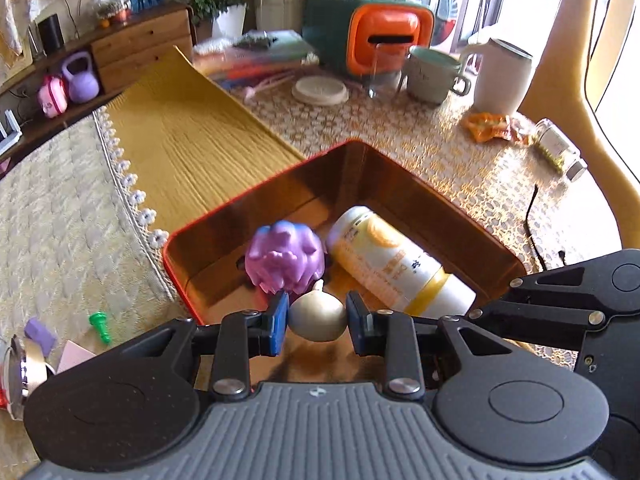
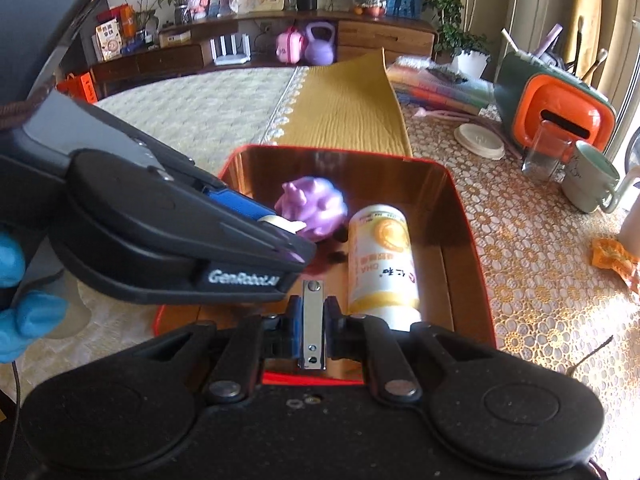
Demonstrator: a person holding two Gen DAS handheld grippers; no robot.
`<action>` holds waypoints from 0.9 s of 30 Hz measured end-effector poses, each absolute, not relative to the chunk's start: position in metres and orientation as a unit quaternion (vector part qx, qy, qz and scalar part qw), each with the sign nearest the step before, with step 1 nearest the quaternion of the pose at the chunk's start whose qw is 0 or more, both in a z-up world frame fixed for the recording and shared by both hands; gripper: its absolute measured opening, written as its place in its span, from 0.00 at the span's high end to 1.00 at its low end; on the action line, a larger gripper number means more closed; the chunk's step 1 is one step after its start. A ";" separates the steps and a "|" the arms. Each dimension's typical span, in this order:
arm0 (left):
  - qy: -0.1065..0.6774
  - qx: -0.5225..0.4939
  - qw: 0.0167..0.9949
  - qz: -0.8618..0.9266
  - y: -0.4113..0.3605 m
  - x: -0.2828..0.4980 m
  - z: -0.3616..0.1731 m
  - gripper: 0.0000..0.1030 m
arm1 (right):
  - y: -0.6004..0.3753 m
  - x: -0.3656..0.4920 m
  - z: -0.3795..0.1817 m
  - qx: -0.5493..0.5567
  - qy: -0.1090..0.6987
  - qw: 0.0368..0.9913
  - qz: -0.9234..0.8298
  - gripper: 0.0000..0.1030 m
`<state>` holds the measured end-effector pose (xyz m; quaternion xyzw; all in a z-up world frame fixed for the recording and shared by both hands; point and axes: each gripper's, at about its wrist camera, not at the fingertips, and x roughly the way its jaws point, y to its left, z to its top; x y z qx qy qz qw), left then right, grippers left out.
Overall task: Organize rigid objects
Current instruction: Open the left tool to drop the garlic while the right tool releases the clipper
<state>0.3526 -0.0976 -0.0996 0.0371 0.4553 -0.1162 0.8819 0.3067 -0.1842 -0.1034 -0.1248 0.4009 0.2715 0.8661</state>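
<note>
The left tongs (image 1: pixel 318 314) are squeezing a small cream-coloured ball (image 1: pixel 317 317) with a little pointed tip. The tip is pointing up and away from the camera. The ball is hanging over the near edge of the red tin box (image 1: pixel 400 166), which is sitting on the worktop (image 1: pixel 460 160) with its lacy cloth.

The right tongs (image 2: pixel 313 322) are pinching a thin shiny metal bar (image 2: pixel 312 325). The bar is standing long-ways between the blue pads, pointing away from the camera, over the near side of the same box. What the bar really is stays hard to tell.

Inside the box a purple toy (image 1: pixel 285 257) with bumpy little parts is sitting toward the back. It is a bit blurry, so its shape is hard to make out. Just beside it a white and yellow bottle (image 1: pixel 394 264) is lying on its side. Its long side is running from the back of the box toward the front. Its near end is hidden behind the tongs in both views.

In the right wrist view, the left tongs are covering most of the ball, and only a pale sliver is showing. A hand in a blue glove (image 2: pixel 18 300) is cut off at the left edge.
</note>
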 end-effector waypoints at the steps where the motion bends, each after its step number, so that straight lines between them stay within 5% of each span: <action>1: 0.458 0.040 0.880 -0.115 -0.099 0.355 -0.102 0.70 | -0.184 0.308 -0.105 -0.125 0.404 0.864 0.272 0.90; 15: 0.483 0.055 0.867 -0.106 -0.104 0.369 -0.120 0.70 | -0.183 0.320 -0.120 -0.122 0.423 0.855 0.274 0.90; 23: 0.483 0.055 0.868 -0.104 -0.104 0.369 -0.120 0.70 | -0.185 0.320 -0.120 -0.110 0.426 0.856 0.271 0.82; 27: 0.474 0.048 0.873 -0.100 -0.100 0.364 -0.115 0.54 | -0.187 0.316 -0.115 -0.107 0.423 0.858 0.271 0.81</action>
